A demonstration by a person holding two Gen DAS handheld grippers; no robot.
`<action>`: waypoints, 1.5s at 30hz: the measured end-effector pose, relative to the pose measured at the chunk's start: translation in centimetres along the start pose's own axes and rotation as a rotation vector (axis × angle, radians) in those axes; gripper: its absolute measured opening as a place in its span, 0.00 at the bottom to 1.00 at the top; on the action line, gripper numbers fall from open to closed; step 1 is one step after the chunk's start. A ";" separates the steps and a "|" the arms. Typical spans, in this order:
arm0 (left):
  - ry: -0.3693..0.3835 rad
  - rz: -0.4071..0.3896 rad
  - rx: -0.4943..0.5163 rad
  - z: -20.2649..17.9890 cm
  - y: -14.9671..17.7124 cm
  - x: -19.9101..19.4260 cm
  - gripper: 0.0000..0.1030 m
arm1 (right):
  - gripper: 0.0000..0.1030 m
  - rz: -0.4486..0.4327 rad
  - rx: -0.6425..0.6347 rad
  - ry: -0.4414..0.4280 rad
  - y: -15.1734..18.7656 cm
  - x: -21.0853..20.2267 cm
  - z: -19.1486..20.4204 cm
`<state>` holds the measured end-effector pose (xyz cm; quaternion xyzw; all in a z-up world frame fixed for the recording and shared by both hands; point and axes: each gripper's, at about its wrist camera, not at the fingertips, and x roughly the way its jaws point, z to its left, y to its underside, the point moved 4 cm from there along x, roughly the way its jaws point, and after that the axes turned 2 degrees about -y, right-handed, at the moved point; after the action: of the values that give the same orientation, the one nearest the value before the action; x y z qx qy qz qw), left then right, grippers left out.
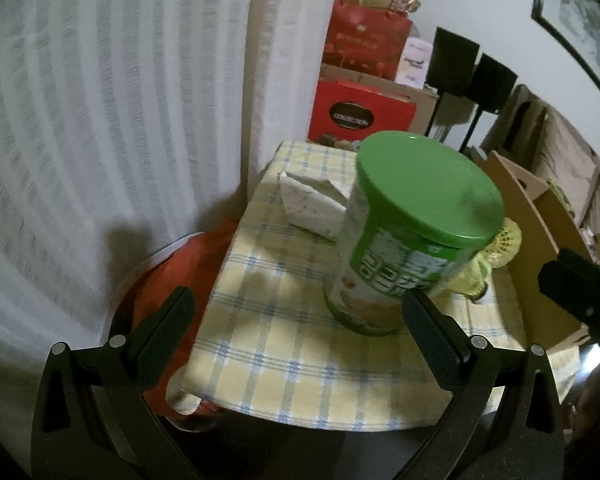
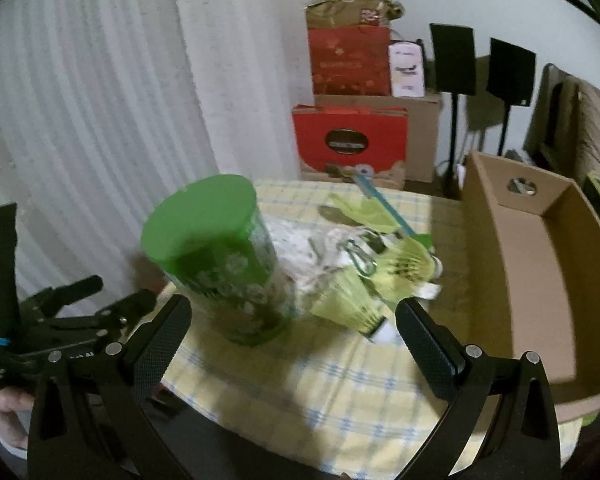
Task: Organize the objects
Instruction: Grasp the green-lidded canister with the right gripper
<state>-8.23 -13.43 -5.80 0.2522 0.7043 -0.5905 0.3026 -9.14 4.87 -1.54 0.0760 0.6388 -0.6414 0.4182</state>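
Note:
A can with a green lid (image 1: 416,216) (image 2: 220,256) stands on the checked yellow tablecloth (image 1: 284,352) (image 2: 340,392). Yellow shuttlecocks (image 2: 404,264) (image 1: 500,244), a metal carabiner (image 2: 360,258), a blue-handled tool (image 2: 384,204) and a white patterned packet (image 1: 312,204) lie behind and beside the can. An open cardboard box (image 2: 540,272) (image 1: 528,220) stands at the right. My left gripper (image 1: 300,328) is open and empty, just short of the can. My right gripper (image 2: 294,328) is open and empty, near the can and shuttlecocks.
White curtains (image 1: 120,120) hang at the left. Red and brown boxes (image 2: 352,120) are stacked behind the table by two black speakers on stands (image 2: 480,64). A red item (image 1: 188,264) sits beside the table's left edge. The other gripper shows at each view's side edge.

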 end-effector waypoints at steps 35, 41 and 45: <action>0.477 -0.214 0.269 -5.3 -2.2 2.9 1.00 | 1.00 0.061 -0.212 -0.282 -2.4 8.0 4.9; 0.479 -0.241 0.282 -5.2 -2.4 3.7 1.00 | 1.00 0.053 -0.265 -0.257 -2.4 8.8 5.2; 0.473 -0.254 0.299 -5.4 -2.4 4.0 1.00 | 1.00 0.058 -0.262 -0.253 -2.1 9.3 5.1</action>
<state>-13.41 -8.52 -6.46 0.3344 0.6865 -0.6455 0.0136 -14.18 -4.11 -4.94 -0.0418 0.6567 -0.5448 0.5198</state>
